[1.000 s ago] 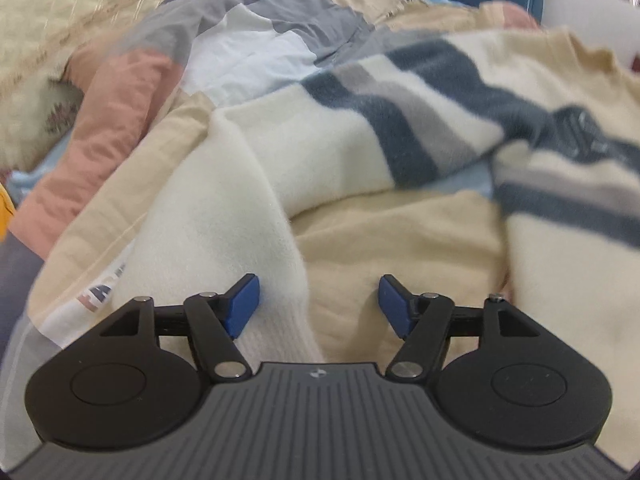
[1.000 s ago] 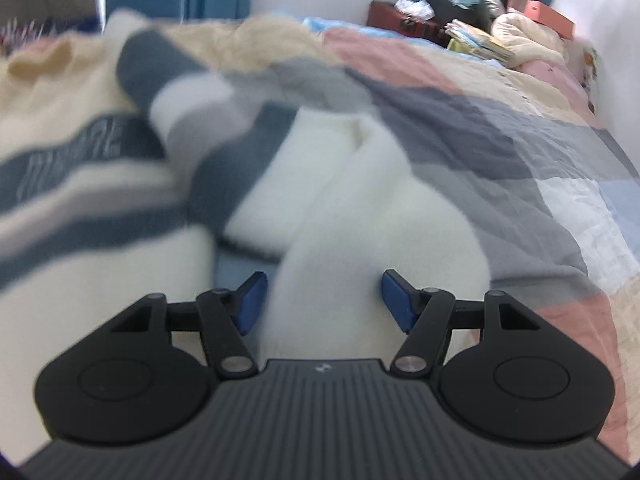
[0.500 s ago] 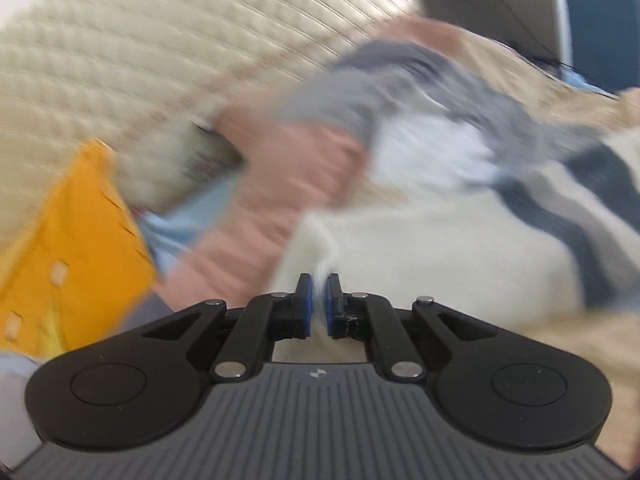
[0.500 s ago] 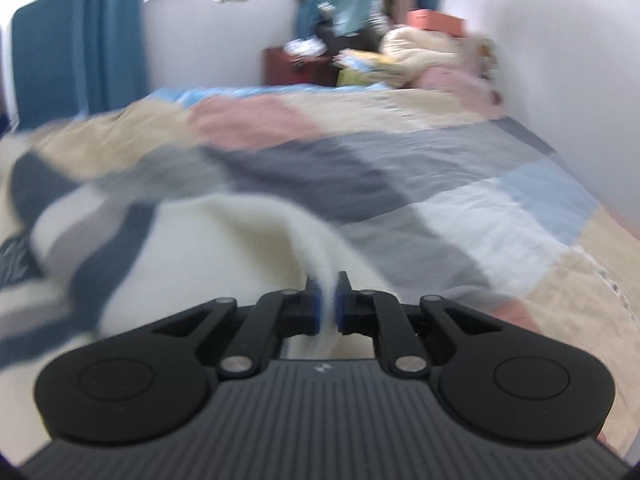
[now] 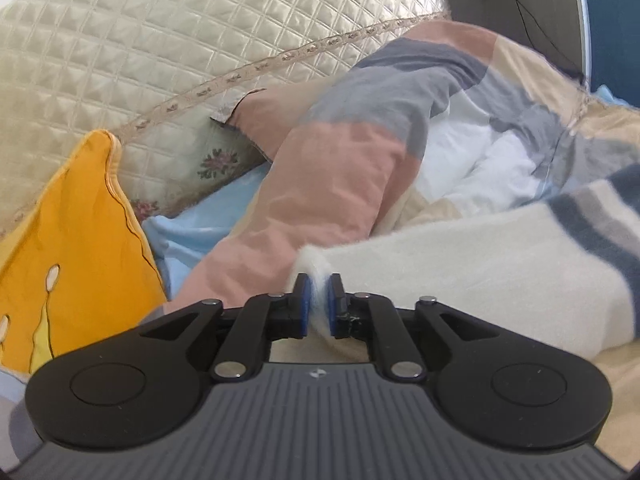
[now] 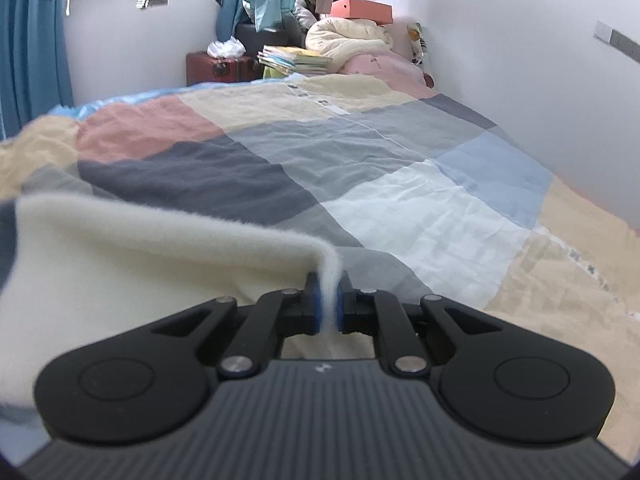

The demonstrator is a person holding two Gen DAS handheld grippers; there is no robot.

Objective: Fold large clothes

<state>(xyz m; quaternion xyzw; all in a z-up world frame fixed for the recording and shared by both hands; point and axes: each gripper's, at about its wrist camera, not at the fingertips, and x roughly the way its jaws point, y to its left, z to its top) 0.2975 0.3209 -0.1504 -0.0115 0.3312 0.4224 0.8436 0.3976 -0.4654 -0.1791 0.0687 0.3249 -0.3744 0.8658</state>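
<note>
A cream knitted sweater (image 5: 460, 264) with navy and grey stripes lies on the bed, stretching away to the right in the left wrist view. My left gripper (image 5: 318, 284) pinches a fluffy cream edge of it between its blue pads, and its jaws are opening slightly with the fabric still between them. In the right wrist view the same sweater (image 6: 140, 248) spreads to the left. There my right gripper (image 6: 329, 284) is shut on another cream edge, which rises in a taut ridge from the pads.
A patchwork duvet (image 6: 360, 160) covers the bed. A yellow cushion (image 5: 68, 248) and a quilted headboard (image 5: 160, 40) stand by the left gripper. Past the right gripper a white wall (image 6: 520, 60) runs along the bed, with a red case (image 6: 224, 66), books and piled bedding at the far end.
Both grippers were open over the sweater a second ago and have shut on its cream edges. Each has swung outward with the fabric, the left toward the headboard, the right toward the foot of the bed.
</note>
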